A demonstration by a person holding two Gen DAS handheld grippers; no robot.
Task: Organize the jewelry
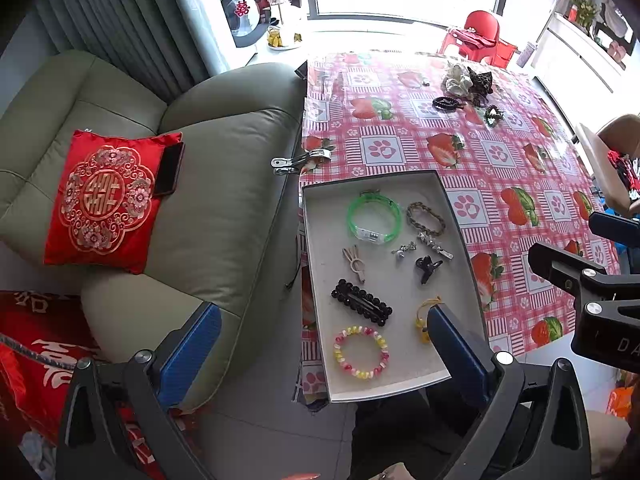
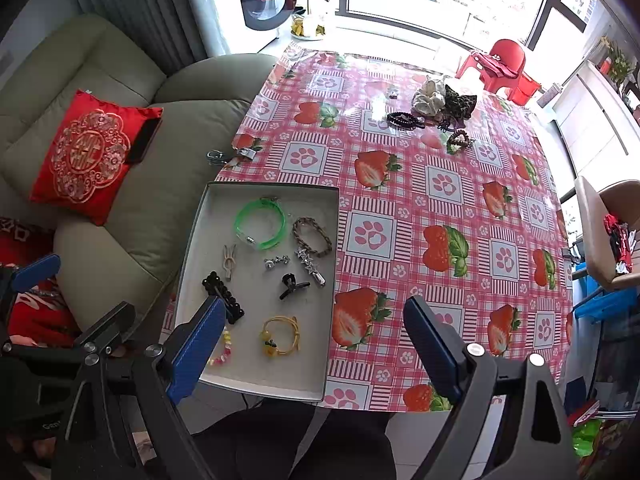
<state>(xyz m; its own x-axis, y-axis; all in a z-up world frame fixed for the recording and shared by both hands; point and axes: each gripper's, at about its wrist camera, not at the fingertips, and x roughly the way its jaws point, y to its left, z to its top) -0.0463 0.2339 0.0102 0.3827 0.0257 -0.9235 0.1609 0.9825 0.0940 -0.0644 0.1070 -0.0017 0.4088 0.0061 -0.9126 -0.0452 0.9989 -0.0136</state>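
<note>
A shallow grey tray (image 1: 400,390) (image 2: 260,390) sits at the near left corner of the strawberry-print table. It holds a green bangle (image 1: 374,216) (image 2: 260,224), a braided bracelet (image 1: 426,218), a star clip (image 2: 310,264), a black claw clip (image 1: 427,267), a black barrette (image 1: 361,307), a coloured bead bracelet (image 1: 361,352) and a yellow cord bracelet (image 2: 280,336). At the far side lie scrunchies (image 2: 430,98) and a black bead bracelet (image 2: 404,120). My left gripper (image 1: 324,344) hangs open above the tray's near end. My right gripper (image 2: 316,344) is open above the tray's right rim, holding nothing.
A green sofa (image 1: 224,168) stands left of the table, with a red cushion (image 1: 108,200) and a dark phone (image 1: 170,168) on it. A metal clamp (image 1: 300,160) grips the tablecloth edge. A red chair (image 2: 504,64) stands far back; a beige chair (image 2: 604,232) on the right.
</note>
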